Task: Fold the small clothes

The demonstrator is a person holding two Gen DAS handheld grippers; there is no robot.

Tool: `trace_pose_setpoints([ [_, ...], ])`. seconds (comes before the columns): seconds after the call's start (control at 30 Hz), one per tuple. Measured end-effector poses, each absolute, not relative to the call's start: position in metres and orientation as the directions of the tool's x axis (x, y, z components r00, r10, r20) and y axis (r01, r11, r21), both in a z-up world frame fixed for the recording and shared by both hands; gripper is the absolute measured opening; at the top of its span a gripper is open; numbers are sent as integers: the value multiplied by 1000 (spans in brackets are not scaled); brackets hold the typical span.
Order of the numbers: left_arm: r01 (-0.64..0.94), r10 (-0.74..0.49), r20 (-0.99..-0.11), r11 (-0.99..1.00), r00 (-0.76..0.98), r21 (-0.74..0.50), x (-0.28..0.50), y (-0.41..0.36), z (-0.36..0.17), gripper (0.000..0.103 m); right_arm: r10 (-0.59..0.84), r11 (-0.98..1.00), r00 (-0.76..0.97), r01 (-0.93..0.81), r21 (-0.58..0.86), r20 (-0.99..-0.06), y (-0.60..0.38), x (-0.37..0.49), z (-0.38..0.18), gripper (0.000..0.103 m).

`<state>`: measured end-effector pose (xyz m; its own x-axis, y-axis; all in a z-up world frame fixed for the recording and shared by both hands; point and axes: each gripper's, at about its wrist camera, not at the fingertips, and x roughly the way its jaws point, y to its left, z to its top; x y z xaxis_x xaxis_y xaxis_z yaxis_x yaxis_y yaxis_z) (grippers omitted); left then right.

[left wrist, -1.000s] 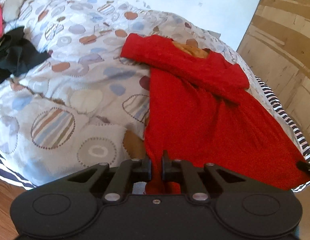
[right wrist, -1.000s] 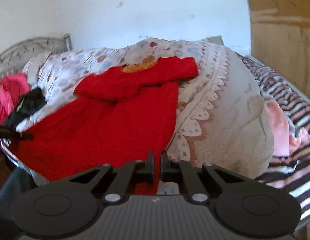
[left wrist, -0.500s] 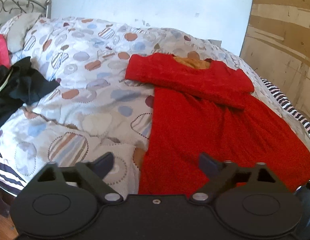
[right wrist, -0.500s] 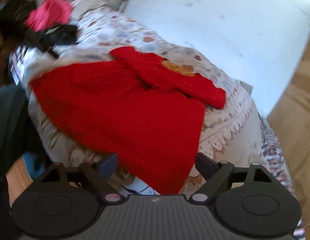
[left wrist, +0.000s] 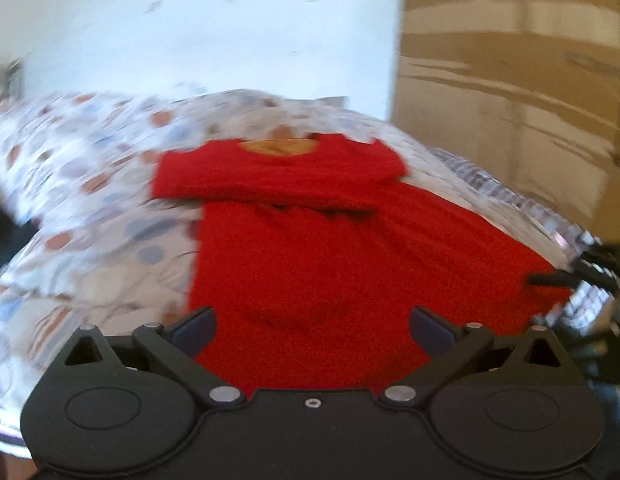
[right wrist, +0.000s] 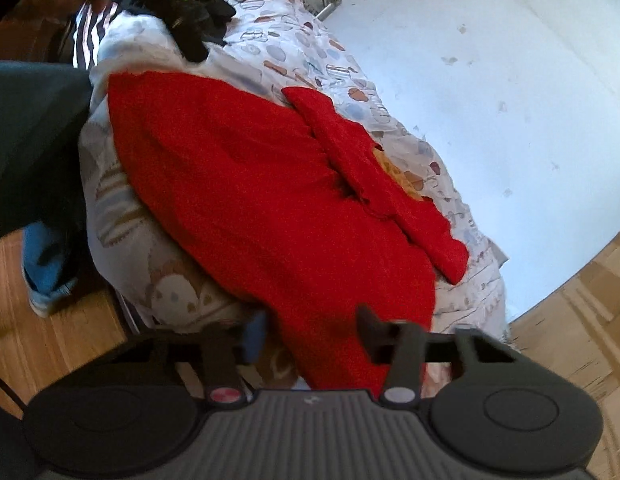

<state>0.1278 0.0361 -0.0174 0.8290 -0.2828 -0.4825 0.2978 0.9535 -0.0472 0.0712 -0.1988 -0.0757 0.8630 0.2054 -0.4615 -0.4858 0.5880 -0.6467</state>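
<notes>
The red dress (left wrist: pixel 350 264) lies flat at the bed's (right wrist: pixel 121 240) near edge, sleeves folded across, body unfolded; left gripper (left wrist: pixel 313 326) and right gripper (right wrist: pixel 310 330) jaws both spread, holding nothing.

No lettering, label, brand, number or sign can be read in either view.

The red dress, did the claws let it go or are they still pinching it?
Both let go. A second ago each claw was shut on the hem; now the left claw and right claw are open. The red dress stays flat on the bed, sleeves folded in.
</notes>
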Motion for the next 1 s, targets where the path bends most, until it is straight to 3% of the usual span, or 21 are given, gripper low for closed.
trace_pose_setpoints([
  [0.03, 321, -295, -487, 947, 822, -33, 126, 30, -20, 102, 213, 581, 859, -495, -646, -466, -198, 71, -76, 26],
  [0.1, 363, -320, -496, 932, 807, -10, 122, 17, -27, 102, 238, 595, 843, -519, -613, -483, -199, 73, -73, 21],
  [0.23, 482, -407, -484, 875, 775, 35, 112, -7, -38, 102, 341, 742, 783, -564, -363, -520, -219, 95, -42, 6],
  [0.33, 538, -418, -494, 833, 762, 126, 110, -30, -49, 102, 415, 826, 764, -544, -147, -494, -239, 122, -16, 5],
  [0.43, 532, -376, -503, 820, 779, 210, 115, -46, -59, 102, 445, 849, 758, -526, -43, -476, -250, 146, 0, 4],
  [0.7, 542, -330, -573, 804, 750, 246, 131, -46, -75, 102, 435, 787, 731, -593, -173, -526, -239, 135, -10, 5],
  [0.8, 542, -319, -601, 808, 733, 232, 132, -37, -79, 102, 390, 754, 717, -609, -246, -577, -234, 119, -28, 17],
  [0.9, 528, -304, -624, 823, 720, 209, 136, -31, -80, 102, 346, 713, 712, -623, -322, -611, -234, 107, -44, 42],
  [1.0, 509, -295, -639, 842, 711, 178, 142, -24, -81, 102, 301, 637, 732, -631, -442, -611, -228, 89, -55, 52],
])
